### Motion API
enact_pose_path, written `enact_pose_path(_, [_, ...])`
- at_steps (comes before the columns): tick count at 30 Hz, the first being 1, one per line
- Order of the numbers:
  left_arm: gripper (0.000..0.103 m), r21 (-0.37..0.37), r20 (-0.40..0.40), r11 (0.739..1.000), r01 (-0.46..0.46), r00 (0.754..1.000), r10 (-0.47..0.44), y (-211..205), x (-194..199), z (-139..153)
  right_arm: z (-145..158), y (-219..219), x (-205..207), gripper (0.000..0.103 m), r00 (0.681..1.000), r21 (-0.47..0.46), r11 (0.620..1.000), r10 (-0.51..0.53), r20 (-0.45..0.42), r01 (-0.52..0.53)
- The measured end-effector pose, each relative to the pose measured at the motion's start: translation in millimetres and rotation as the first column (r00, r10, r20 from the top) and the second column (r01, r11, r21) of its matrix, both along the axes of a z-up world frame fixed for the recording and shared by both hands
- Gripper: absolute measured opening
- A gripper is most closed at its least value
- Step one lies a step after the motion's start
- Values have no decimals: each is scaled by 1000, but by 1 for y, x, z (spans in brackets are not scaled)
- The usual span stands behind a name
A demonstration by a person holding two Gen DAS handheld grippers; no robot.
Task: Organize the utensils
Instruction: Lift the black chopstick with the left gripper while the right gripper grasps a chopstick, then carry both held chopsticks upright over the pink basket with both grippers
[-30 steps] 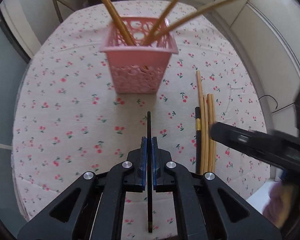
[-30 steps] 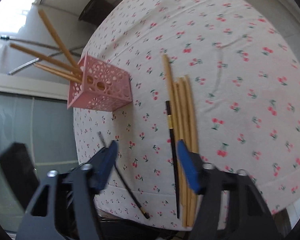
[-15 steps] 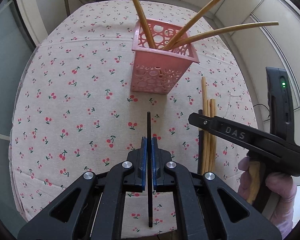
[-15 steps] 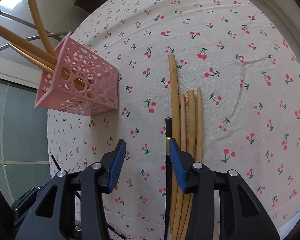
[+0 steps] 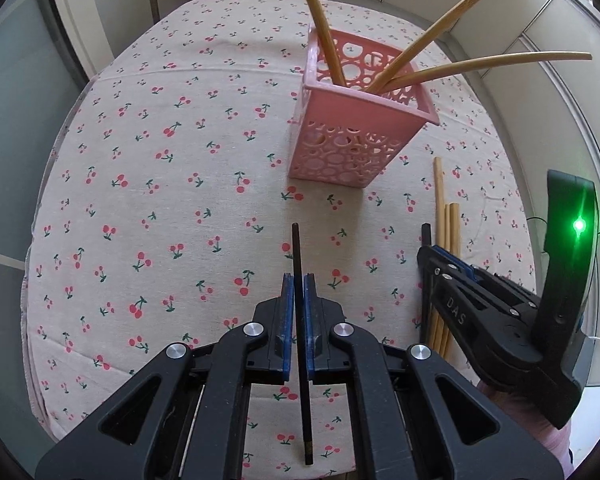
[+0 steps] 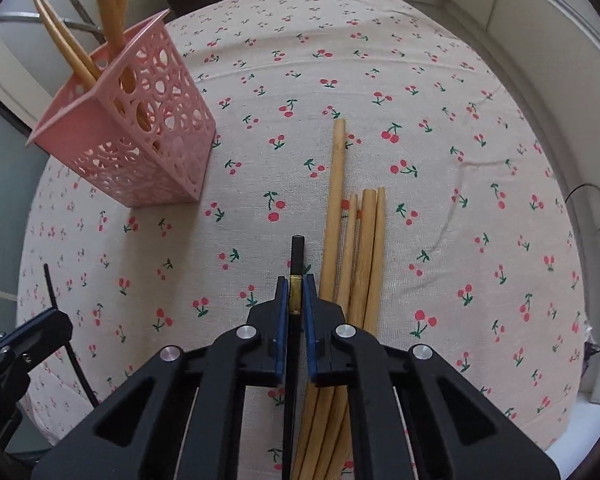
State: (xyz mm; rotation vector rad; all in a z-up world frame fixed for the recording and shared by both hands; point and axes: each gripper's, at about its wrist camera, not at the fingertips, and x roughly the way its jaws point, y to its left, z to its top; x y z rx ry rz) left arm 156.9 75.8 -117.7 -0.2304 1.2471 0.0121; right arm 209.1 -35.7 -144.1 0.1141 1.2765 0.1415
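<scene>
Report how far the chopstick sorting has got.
Done: several wooden chopsticks already stand in the pink basket. In hand: the left gripper is shut on one black chopstick, and the right gripper is closed around a second black chopstick at its gold band. Left: four wooden chopsticks on the cloth, plus dropping both black ones in.

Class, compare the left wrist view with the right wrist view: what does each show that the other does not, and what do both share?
Only the left wrist view shows the green light on the right gripper's body, and the full black chopstick gripped in the left gripper. Only the right wrist view shows the gold band on the second black chopstick between the right gripper jaws. Both show the pink basket and loose wooden chopsticks.
</scene>
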Motion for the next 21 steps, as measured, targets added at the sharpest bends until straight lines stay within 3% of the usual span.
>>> enact_pose_path(9, [4,-41,129,999,14,992,-9,5,-16,23,46,-32,-28,7,991,111,994,-33,127,19])
enact_pose_path(12, [7,-43,61,999,0,998,3,9,-13,11,59,-42,-43,7,986,139,990,-45,160,22])
enact_pose_path(15, [36,-25,-1,1000,-18,1000,18,9,-5,-8,76,-48,-54,7,978,172,985,-58,202,23])
enact_pose_path(16, [41,-18,-14,1000,-25,1000,25,9,-3,-13,82,-51,-58,7,974,182,983,-60,217,20])
enact_pose_path(19, [44,3,-51,999,-37,998,37,0,7,-28,95,-56,-68,7,965,199,980,-64,253,13])
enact_pose_path(21, [44,58,-69,998,-33,997,37,-9,11,-38,102,-58,-75,7,957,197,980,-62,283,5])
